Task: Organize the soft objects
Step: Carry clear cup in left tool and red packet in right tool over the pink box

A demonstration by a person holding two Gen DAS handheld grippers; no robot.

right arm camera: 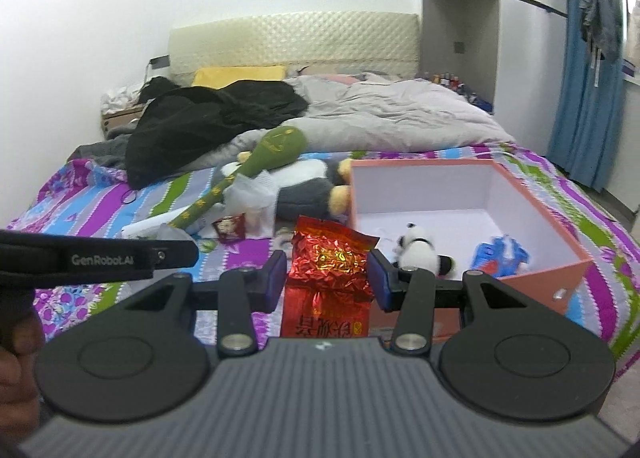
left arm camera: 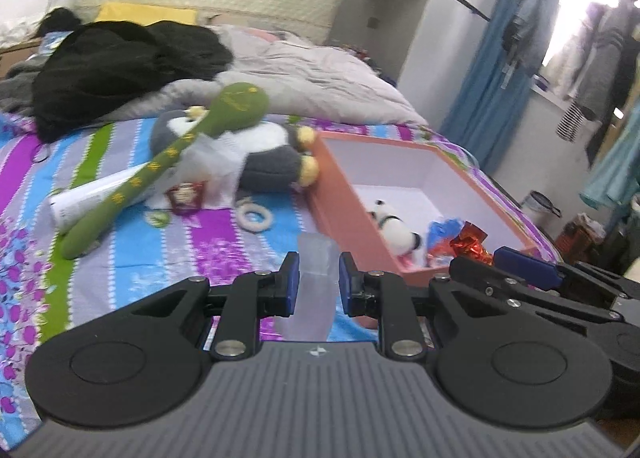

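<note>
My left gripper (left arm camera: 319,272) is shut on a clear soft plastic packet (left arm camera: 314,282), held above the striped bedsheet left of the orange box (left arm camera: 344,194). My right gripper (right arm camera: 327,272) is shut on a red foil packet (right arm camera: 328,278) at the box's near-left corner (right arm camera: 532,282); it shows in the left wrist view (left arm camera: 470,244). In the box lie a small panda plush (right arm camera: 420,254) and a blue toy (right arm camera: 500,254). On the bed lie a green plush club (left arm camera: 168,154), a grey penguin plush (left arm camera: 256,154), a white tube (left arm camera: 92,198), a small red packet (left arm camera: 186,196) and a white ring (left arm camera: 252,216).
A black garment (left arm camera: 120,70) and a grey quilt (left arm camera: 304,74) are heaped toward the headboard. The bed's right edge drops to the floor by blue curtains (right arm camera: 584,98). Clothes hang at the window on the right (left arm camera: 592,58).
</note>
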